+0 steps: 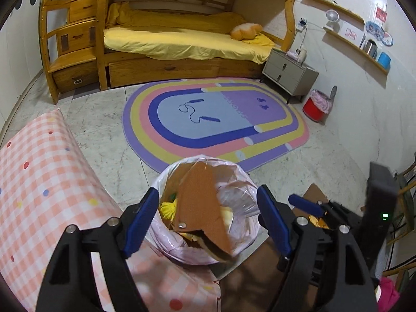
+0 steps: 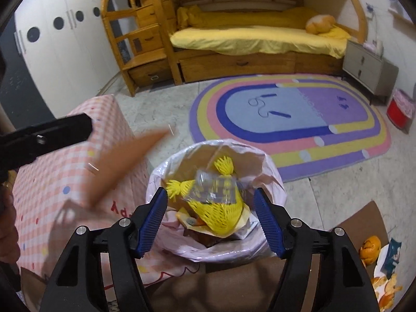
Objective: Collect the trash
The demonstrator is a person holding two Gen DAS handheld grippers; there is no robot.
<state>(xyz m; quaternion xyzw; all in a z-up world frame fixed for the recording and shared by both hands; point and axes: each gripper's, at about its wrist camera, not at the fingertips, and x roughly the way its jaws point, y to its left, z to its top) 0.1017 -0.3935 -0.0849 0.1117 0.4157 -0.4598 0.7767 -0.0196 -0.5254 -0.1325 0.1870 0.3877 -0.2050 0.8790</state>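
A waste bin lined with a pink bag (image 2: 273, 171) stands on the floor just ahead of both grippers. My right gripper (image 2: 212, 223) is open above its near rim. Below it a yellow foam net (image 2: 218, 215) and a blurred clear plastic wrapper (image 2: 215, 187) lie on top of the trash. My left gripper (image 1: 208, 221) is open too. A brown cardboard piece (image 1: 202, 208) hangs tilted over the bin (image 1: 169, 239), between the blue fingers (image 1: 141, 221) without touching them. In the right wrist view that cardboard (image 2: 124, 166) is a blur in the air beside the left gripper's black body (image 2: 39, 137).
A pink checked cloth-covered box (image 1: 39, 195) stands close on the left of the bin. Orange peel (image 2: 371, 249) and wrappers lie on a cardboard sheet (image 2: 364, 221) at the right. Beyond are a rainbow rug (image 1: 215, 119), a red bin (image 1: 316, 106), a grey nightstand (image 1: 288, 74) and a wooden bunk bed (image 1: 182, 39).
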